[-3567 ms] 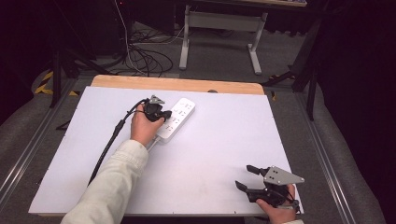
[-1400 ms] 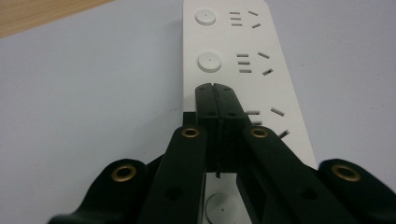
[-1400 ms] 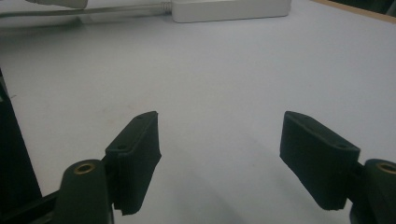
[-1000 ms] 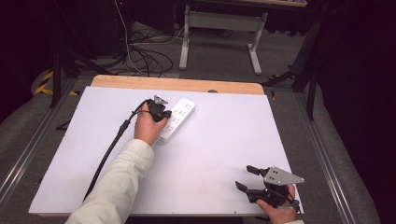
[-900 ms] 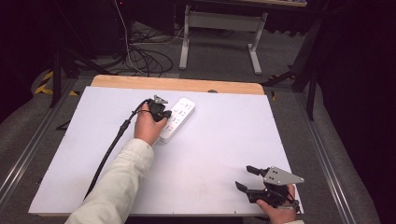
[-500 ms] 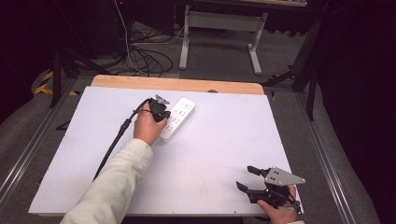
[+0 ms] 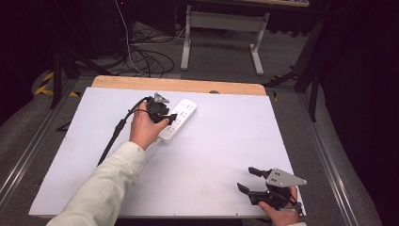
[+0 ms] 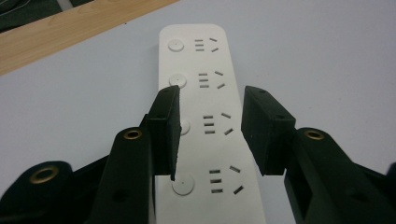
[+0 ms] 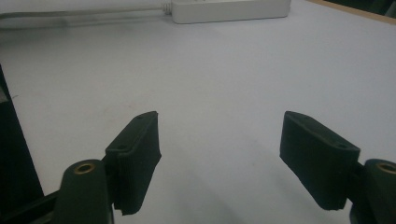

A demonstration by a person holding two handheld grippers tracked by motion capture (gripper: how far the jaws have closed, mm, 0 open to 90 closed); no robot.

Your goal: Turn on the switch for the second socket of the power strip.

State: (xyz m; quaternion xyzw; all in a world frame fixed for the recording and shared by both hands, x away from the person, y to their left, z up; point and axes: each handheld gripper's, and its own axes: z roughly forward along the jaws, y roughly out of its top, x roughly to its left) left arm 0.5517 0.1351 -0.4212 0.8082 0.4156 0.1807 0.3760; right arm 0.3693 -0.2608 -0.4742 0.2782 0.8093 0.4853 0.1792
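A white power strip (image 7: 182, 118) with several sockets lies flat at the back middle of the white table top (image 7: 226, 141). My left gripper (image 7: 170, 117) hovers just over it, pointing along its length. In the left gripper view the strip (image 8: 205, 60) runs away beneath the jaws. My left gripper (image 8: 212, 95) has just been opening its jaws; nothing is pinched between the pads and the strip lies below them. My right gripper (image 7: 245, 179) rests near the front right corner with its jaws wide apart and nothing between them. The right gripper view looks past my right gripper (image 9: 220, 119) to the strip (image 9: 229, 10) far across the table.
A wooden strip (image 7: 179, 84) edges the table's far side. The black cable (image 7: 115, 134) of the left gripper trails back along the sleeve. The strip's white cord (image 9: 79, 13) runs off to one side. Cables and a desk frame (image 7: 221, 28) stand on the floor beyond.
The left hand has lifted slightly off the power strip and its jaws have parted. The right hand and gripper have kept still.
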